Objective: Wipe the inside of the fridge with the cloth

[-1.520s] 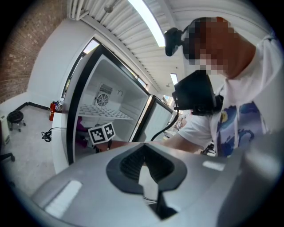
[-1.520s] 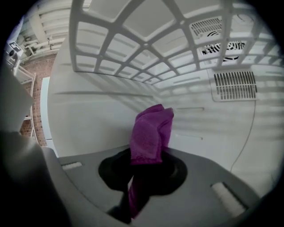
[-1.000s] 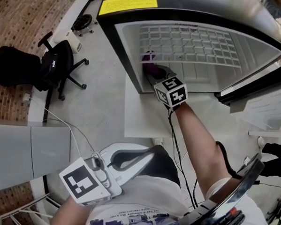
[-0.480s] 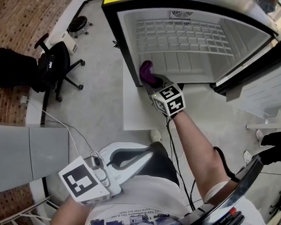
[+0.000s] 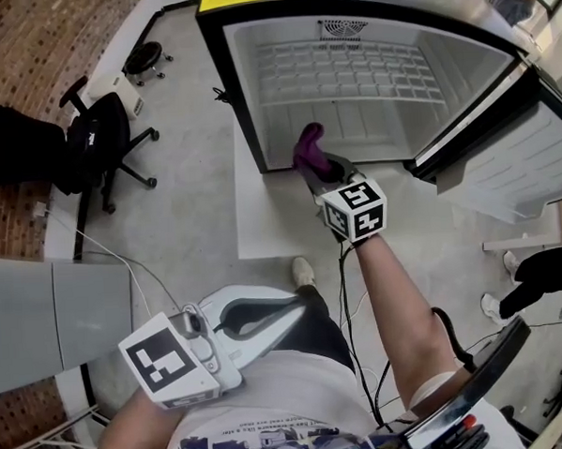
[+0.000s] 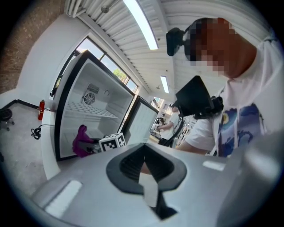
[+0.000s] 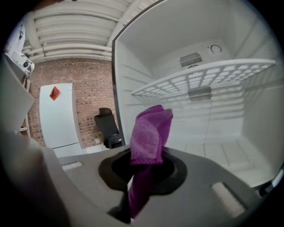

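we find the right gripper [image 5: 320, 173] pinching the purple cloth [image 5: 307, 144] at the open front of the fridge [image 5: 249, 108], near its left wall and below the wire shelf [image 7: 202, 77]. the cloth stands upright from the jaws. the left gripper [image 5: 272, 320] hangs low by the person's torso, jaws pressed together on nothing.

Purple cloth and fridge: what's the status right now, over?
Right tool shut on cloth, at the mouth of the open fridge. Left tool shut, empty, near the body. Wire shelf inside; nothing blocking.
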Demonstrator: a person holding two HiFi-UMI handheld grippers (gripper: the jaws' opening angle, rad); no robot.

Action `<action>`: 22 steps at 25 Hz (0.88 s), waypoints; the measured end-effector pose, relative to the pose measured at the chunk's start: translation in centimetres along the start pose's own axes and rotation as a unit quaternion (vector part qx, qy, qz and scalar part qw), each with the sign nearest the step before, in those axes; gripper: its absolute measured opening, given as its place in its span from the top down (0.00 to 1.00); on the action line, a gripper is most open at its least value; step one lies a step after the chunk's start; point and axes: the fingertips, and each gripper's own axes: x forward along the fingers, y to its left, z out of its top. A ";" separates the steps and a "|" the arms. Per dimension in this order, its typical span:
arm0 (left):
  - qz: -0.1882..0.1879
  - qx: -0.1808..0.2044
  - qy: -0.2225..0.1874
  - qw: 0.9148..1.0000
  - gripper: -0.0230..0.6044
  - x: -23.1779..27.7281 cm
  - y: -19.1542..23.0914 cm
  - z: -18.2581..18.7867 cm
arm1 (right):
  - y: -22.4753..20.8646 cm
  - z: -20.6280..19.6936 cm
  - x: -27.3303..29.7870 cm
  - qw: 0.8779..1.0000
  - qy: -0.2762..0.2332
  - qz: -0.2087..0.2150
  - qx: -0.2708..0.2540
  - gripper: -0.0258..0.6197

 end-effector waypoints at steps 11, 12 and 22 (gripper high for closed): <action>-0.039 0.010 0.011 0.999 0.95 3.7 1.2 1.5 | -15.9 2.8 -5.9 0.979 0.006 -0.202 -0.014 0.88; -0.043 0.008 0.012 0.999 0.95 4.3 1.2 1.9 | -17.1 3.0 -5.9 0.977 0.009 -0.214 -0.014 0.88; -0.020 0.013 0.021 0.999 0.95 6.8 4.5 3.8 | -24.7 2.4 -2.9 0.957 0.055 -0.284 -0.012 0.88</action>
